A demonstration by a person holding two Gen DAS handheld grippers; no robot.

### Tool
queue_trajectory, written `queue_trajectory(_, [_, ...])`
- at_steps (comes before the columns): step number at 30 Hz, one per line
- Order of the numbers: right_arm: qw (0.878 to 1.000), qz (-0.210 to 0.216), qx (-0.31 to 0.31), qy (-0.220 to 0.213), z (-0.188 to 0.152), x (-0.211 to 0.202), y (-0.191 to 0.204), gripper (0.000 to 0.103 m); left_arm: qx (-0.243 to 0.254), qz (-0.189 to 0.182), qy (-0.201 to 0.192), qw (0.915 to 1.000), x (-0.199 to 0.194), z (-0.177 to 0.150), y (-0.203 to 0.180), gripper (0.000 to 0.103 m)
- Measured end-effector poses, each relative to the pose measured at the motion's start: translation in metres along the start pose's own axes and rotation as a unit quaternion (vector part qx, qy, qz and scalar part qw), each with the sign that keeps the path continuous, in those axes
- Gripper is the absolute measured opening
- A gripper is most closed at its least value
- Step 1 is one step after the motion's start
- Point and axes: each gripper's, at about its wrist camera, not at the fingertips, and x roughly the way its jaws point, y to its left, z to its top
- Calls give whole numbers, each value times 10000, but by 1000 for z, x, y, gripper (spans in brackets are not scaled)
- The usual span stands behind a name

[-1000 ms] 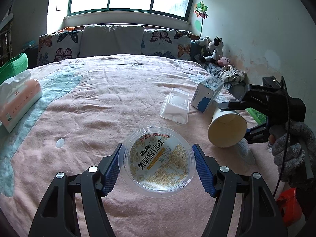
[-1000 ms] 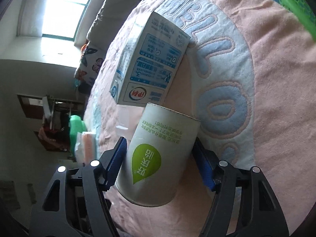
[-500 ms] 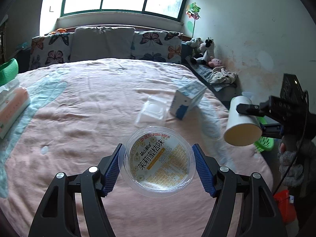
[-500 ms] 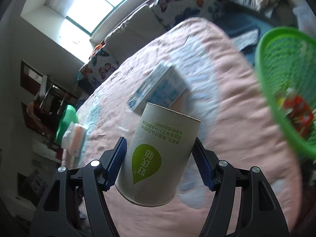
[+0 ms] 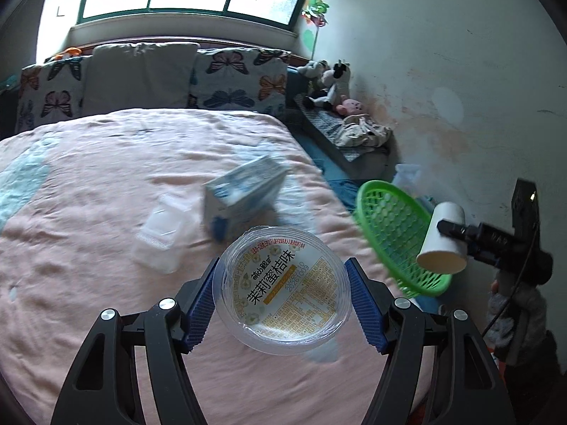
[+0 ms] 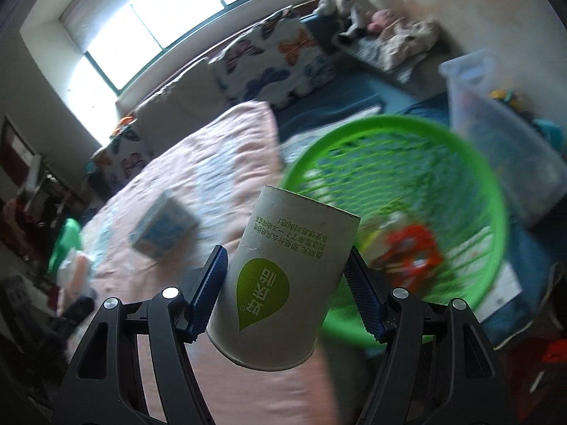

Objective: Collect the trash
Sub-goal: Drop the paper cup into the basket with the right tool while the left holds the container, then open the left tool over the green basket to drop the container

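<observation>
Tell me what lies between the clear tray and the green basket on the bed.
Left wrist view: the milk carton lies between the clear tray and green basket.

The left claw (image 5: 281, 292) clamps a clear lidded cup (image 5: 281, 288), while the right claw (image 6: 285, 283), held by a gloved hand (image 5: 514, 315), grips a paper cup (image 6: 283, 287).

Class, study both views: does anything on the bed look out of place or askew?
Yes. A blue-and-white carton lies tipped on its side on the pink blanket, beside an empty clear plastic container: litter left on a bed.
</observation>
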Motion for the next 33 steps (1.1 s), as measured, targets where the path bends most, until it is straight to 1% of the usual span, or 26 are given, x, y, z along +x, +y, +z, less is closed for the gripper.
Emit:
queue_trajectory(5, [9991,-389,-141,8,1,13,-30,68,21,-148,35,9999,18,14,-27,67])
queue_trajectory(9, [9973,-681,-288,8,-2,29,-46,68,171,-234,60,9996,32,23,-52,67])
queue_trajectory(16, [9980,-617,-131,94,-4,49,-68,70,466,-329,134,9983,56,38,-88,67])
queue_trajectory(18, [9982,-598,-82,55,-5,48,-71,73,576,-367,160,9975,65,43,-101,67])
queue_trajectory(23, [9986,-521,-42,-34,-3,38,-75,74,708,-529,274,9957,86,50,-124,67])
queue_trajectory(27, [9986,-477,-81,-219,-7,18,-77,74,802,-627,473,9937,110,50,-143,67])
queue_trajectory(33, [9967,-556,-236,-534,-17,-13,-80,76,953,-745,767,9897,142,43,-172,67])
